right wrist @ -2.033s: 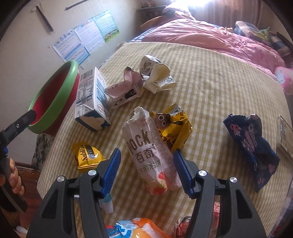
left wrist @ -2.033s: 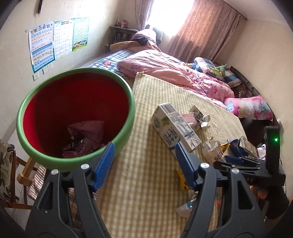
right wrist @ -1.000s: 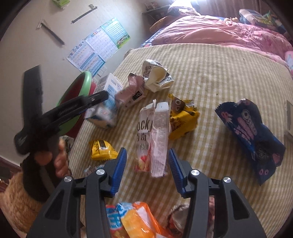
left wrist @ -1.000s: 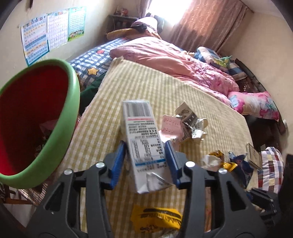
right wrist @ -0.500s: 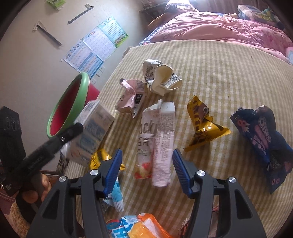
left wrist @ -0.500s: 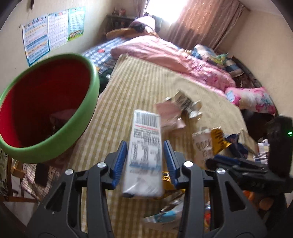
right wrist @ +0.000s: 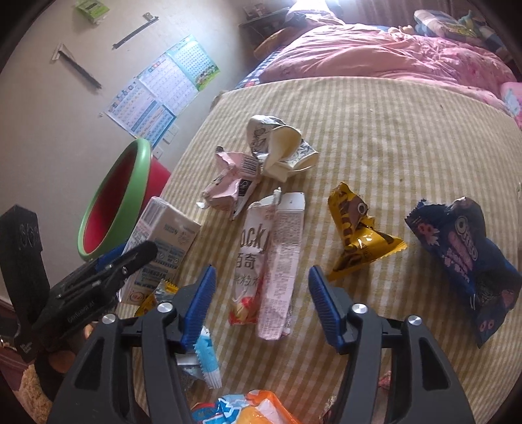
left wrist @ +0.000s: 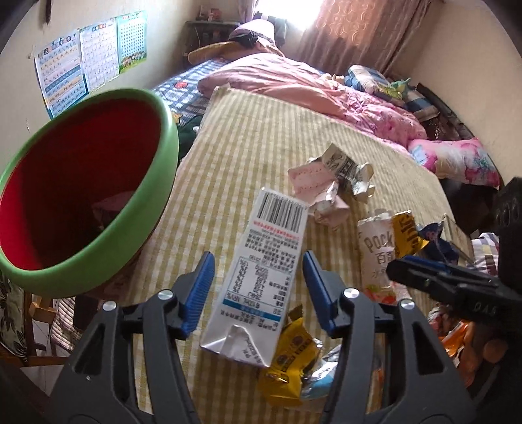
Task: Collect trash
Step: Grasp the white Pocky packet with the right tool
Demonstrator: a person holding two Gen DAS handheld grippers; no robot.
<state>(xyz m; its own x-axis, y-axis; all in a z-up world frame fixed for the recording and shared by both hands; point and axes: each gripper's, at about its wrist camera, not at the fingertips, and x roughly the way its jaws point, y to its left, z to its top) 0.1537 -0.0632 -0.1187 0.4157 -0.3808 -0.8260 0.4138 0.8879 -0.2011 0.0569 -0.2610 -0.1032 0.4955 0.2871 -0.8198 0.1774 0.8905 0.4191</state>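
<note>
Left wrist view: bin (left wrist: 98, 182) sits at the bed's (left wrist: 261, 137) edge to catch trash. My left jaws (left wrist: 257, 290), just widened, straddle the milk carton (left wrist: 261, 277) without gripping; my right jaws (right wrist: 261, 303), also just widened, flank the Pocky wrapper (right wrist: 261, 261) untouched.

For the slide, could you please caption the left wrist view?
Open left gripper straddles a milk carton on the striped mat beside the red bin.

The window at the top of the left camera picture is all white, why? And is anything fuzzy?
Left wrist view: sunlight through the window overexposes it to blank white; the milk carton print stays sharp. Right wrist view: the Pocky wrapper is crisp too, but the fisheye bends the bed's stripes into curves.
</note>
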